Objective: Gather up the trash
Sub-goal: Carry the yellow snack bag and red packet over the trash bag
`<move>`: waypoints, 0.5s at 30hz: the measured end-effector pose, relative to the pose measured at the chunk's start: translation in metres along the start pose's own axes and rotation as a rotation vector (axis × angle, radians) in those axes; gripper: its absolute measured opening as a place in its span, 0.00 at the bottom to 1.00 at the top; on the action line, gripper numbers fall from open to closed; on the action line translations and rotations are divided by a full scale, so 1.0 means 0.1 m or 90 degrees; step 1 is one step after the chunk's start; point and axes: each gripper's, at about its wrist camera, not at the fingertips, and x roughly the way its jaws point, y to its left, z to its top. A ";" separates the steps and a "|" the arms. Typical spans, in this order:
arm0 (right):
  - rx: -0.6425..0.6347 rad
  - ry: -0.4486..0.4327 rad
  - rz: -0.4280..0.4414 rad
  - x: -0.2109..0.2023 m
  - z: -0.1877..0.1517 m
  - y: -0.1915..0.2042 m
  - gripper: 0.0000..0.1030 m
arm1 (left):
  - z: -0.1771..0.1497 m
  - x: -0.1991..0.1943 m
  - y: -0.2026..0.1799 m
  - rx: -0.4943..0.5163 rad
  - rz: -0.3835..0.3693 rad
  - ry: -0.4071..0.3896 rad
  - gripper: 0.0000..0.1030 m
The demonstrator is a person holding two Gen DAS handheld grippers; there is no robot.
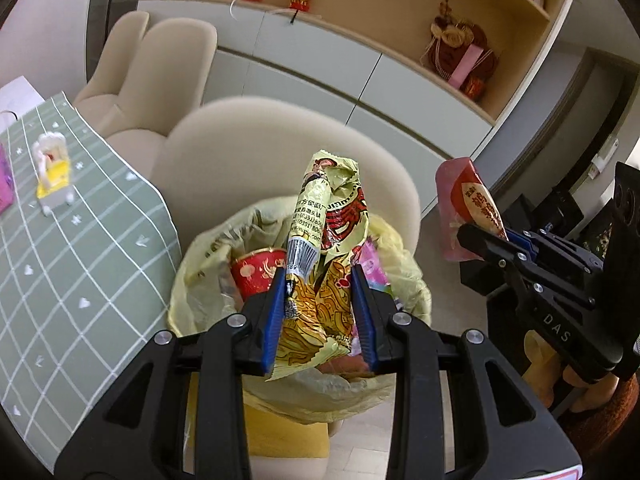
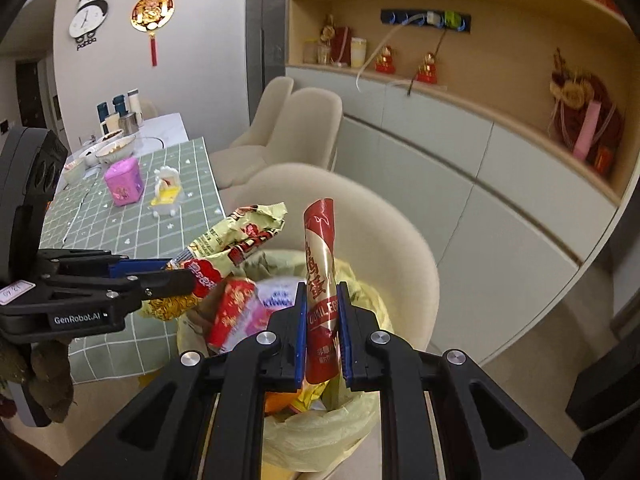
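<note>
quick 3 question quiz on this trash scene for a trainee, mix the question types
1. True or false: both grippers hold a wrapper.
2. What does the left gripper hold? A) yellow noodle wrapper B) pink box C) a cup
3. What lines the bin below the right gripper and its red wrapper?

Key:
1. True.
2. A.
3. A yellow bag, already holding trash.
</note>
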 end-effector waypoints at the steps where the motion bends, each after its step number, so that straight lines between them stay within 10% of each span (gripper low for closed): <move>1: 0.001 0.008 0.002 0.07 -0.02 -0.01 0.14 | -0.01 0.04 0.02 -0.003 -0.001 0.005 0.29; 8: 0.003 0.045 0.010 0.41 -0.07 -0.09 0.14 | 0.05 0.42 0.10 -0.018 -0.006 0.044 0.29; 15: 0.000 0.060 0.036 0.55 -0.11 -0.12 0.15 | 0.06 0.35 0.13 -0.032 -0.017 0.044 0.50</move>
